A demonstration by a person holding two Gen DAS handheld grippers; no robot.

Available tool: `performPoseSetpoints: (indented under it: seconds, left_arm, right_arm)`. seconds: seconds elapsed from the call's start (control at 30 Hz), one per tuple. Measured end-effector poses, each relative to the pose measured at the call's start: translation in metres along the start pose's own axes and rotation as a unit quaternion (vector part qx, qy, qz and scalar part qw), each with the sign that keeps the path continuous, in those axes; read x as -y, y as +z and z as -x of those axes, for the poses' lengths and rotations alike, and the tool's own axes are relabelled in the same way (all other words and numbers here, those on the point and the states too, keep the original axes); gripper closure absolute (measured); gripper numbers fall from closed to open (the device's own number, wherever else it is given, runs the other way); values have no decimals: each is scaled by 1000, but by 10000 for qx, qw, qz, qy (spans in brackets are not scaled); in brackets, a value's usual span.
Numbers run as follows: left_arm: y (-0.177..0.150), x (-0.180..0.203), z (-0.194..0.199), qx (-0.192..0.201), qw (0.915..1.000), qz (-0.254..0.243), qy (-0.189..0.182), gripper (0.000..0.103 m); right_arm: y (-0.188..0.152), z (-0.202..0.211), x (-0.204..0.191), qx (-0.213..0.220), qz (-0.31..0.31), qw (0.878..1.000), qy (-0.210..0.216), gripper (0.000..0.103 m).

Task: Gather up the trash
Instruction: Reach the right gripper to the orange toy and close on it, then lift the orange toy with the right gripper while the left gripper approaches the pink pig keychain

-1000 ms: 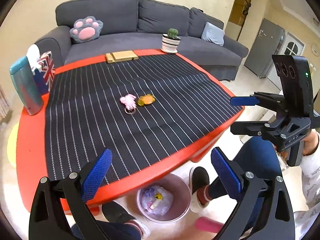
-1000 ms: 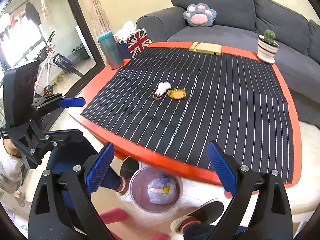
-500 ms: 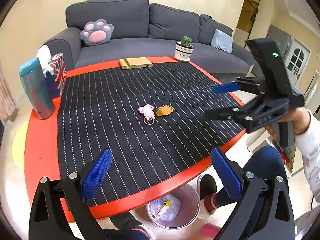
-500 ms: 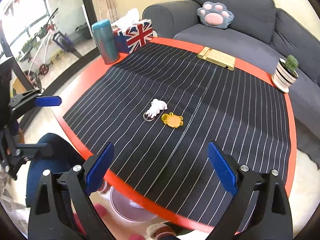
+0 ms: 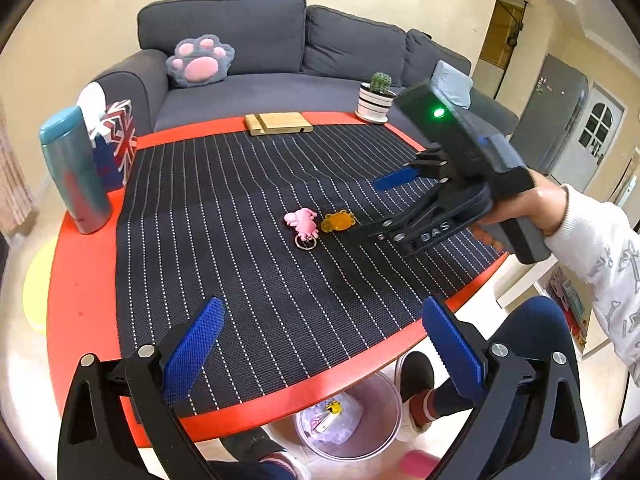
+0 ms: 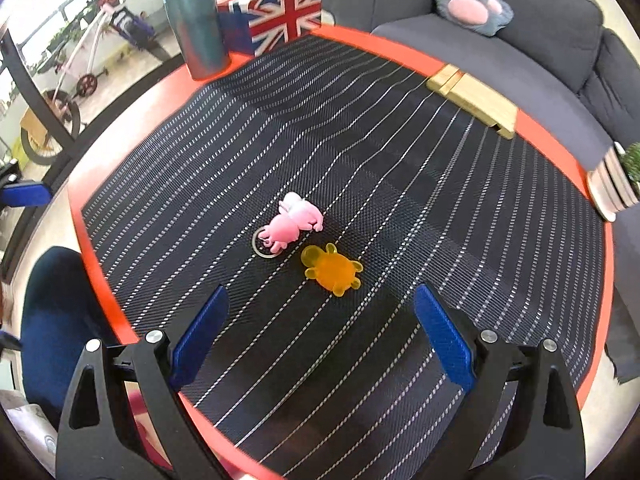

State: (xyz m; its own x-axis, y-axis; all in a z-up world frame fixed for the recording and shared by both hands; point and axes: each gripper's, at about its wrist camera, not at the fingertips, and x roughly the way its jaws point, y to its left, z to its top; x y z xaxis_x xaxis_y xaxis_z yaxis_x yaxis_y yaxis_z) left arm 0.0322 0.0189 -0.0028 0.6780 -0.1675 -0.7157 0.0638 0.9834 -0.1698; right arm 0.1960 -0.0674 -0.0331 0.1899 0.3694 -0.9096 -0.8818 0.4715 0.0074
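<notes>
I am bringing the right gripper (image 6: 320,328) in over the mat (image 6: 400,168), its jaws standing wide with nothing between them. The orange turtle (image 6: 333,269) is lying just ahead of the fingertips at about 12 o'clock, and the pink pig (image 6: 294,222) with its key ring is touching or nearly touching it at 11 o'clock. From the left camera the right gripper (image 5: 380,204) is hovering just at 3 o'clock of the turtle (image 5: 338,221). The left gripper (image 5: 320,344) is hanging near the table (image 5: 80,280) edge at 6 o'clock, jaws also wide and empty, well apart from both items. The bin (image 5: 348,416) is sitting on the floor under that edge.

I judge the turtle to be the nearer pick. It is flat and small, so I am planning to lower the pads until they almost graze the mat, straddle the shell across its narrow width, and close slowly. The risk, as I see it, is nudging the pig or snagging its ring, so I am keeping the left pad between the two, then carrying straight back to the bin
</notes>
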Motion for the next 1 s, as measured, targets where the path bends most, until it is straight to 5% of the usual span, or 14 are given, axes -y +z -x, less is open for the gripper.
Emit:
performPoseSetpoints:
  seconds: [0.77,1.0]
  left_arm:
    - [-9,-7,-8,-115,9999,118,12,8]
    - [-7,-6,-10,-121,9999,83,32,8]
  right_arm:
    - [8,-36,9,-263,-19,9996,-76,66]
    - [5,-34,8,-217,-11,9997,-99,66]
